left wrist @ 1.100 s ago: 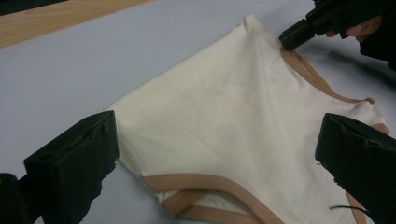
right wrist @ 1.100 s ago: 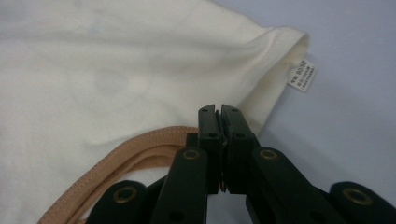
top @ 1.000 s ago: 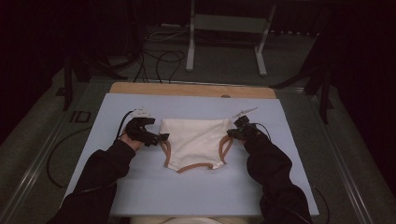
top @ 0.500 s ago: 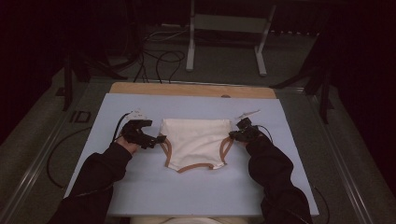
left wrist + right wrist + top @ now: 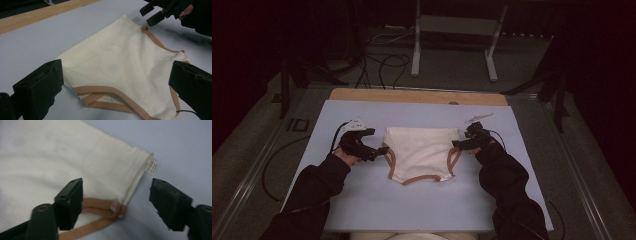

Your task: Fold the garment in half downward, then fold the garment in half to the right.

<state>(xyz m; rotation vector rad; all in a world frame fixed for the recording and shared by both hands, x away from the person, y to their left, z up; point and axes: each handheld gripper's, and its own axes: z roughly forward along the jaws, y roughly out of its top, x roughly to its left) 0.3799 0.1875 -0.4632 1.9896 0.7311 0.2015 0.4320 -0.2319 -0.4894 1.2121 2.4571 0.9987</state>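
Note:
A pair of cream underwear (image 5: pixel 422 152) with tan trim lies flat in the middle of the pale blue table top (image 5: pixel 362 210). My left gripper (image 5: pixel 381 150) is at the garment's left edge. In the left gripper view its jaws stand wide open, with the cream underwear (image 5: pixel 120 62) and its tan leg band low between them. My right gripper (image 5: pixel 457 144) is at the right edge. It is open too, its jaws either side of the corner where the cream underwear (image 5: pixel 62 157) shows a white tag (image 5: pixel 152 167). Neither gripper holds anything.
A wooden strip (image 5: pixel 412 96) runs along the table's far edge. Beyond it are cables (image 5: pixel 382 62) on the floor and a metal stand (image 5: pixel 452 30). The person's dark sleeves (image 5: pixel 507 190) reach in from the near edge.
Both grippers have drawn slightly outward from the garment's sides. The underwear lies where it was.

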